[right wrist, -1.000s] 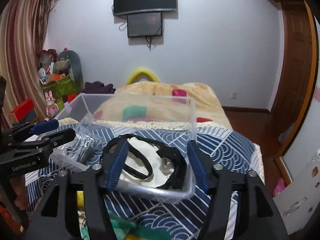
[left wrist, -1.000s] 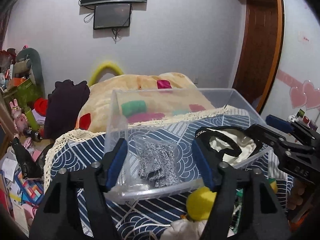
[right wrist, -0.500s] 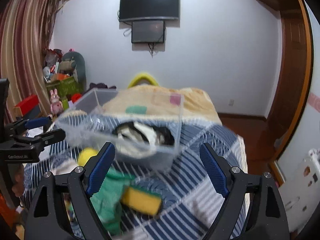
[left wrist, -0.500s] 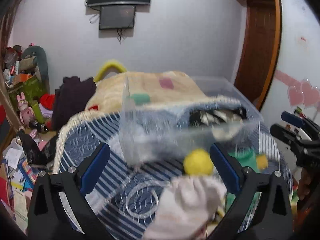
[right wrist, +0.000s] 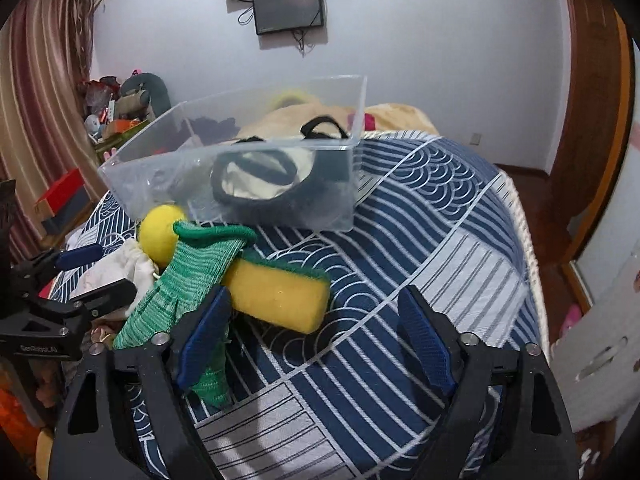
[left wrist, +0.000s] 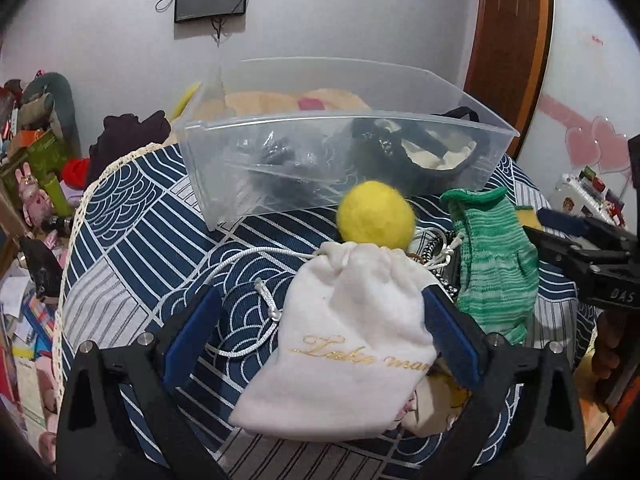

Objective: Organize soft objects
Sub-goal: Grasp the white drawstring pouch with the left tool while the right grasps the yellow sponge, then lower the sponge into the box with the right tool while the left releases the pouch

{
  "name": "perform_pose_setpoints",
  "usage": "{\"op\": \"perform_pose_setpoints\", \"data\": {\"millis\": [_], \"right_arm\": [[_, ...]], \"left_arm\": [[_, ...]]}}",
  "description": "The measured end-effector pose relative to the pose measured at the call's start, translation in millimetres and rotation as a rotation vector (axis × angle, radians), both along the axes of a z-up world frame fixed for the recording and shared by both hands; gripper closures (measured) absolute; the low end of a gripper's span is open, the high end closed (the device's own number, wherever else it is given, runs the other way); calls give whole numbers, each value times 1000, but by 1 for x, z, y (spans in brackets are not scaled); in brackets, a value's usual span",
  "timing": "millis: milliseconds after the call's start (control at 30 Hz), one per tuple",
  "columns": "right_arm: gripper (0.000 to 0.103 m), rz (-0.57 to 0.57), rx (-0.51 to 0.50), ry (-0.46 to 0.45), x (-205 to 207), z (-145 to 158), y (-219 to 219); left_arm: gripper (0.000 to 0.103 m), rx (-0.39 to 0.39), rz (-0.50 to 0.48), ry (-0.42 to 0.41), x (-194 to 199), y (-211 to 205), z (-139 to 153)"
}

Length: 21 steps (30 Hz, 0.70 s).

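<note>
Lying between the left gripper's [left wrist: 320, 328] spread fingers — white pouch [left wrist: 344, 344]; right gripper [right wrist: 314, 332] open too.

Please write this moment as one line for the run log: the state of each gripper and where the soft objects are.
left gripper: open, around white drawstring pouch | right gripper: open, empty | clear plastic bin: holds black-and-cream bag | yellow felt ball, green knitted glove, yellow sponge: outside bin

A navy-and-white wave-patterned bedspread [right wrist: 420, 216] carries a fuzzy yellow ball [left wrist: 375, 215], a green-striped knitted glove [left wrist: 494, 264], a white gold-lettered drawstring pouch [left wrist: 344, 344] and a yellow green-topped sponge [right wrist: 276, 294].
</note>
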State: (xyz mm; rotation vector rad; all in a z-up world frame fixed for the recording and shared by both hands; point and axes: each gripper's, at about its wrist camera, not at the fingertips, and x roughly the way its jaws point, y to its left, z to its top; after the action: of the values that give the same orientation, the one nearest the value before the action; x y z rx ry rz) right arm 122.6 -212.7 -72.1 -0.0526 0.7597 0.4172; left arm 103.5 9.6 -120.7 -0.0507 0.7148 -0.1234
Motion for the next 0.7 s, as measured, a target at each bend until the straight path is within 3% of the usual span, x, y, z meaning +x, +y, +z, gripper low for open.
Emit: {"op": "perform_pose_setpoints", "data": {"millis": [33, 100, 167, 233, 300, 500, 700], "right_arm": [[34, 9, 18, 10, 1, -1, -1], [51, 23, 45, 17, 0, -1, 0], [63, 54, 73, 31, -1, -1, 2], [65, 62, 76, 28, -3, -2, 5], [69, 63, 58, 2, -7, 0, 7], [72, 31, 27, -103, -17, 17, 10], [72, 3, -32, -212, -24, 36, 11]], "left_arm": [[4, -4, -3, -7, -3, -1, -1], [22, -17, -24, -9, -5, -1, -1], [30, -40, -61, 2, -6, -3, -2], [34, -32, -71, -2, -8, -6, -3], [49, -40, -91, -7, -10, -8, -1], [72, 9, -85, -55, -21, -14, 9], [75, 25, -60, -107, -29, -11, 26]]}}
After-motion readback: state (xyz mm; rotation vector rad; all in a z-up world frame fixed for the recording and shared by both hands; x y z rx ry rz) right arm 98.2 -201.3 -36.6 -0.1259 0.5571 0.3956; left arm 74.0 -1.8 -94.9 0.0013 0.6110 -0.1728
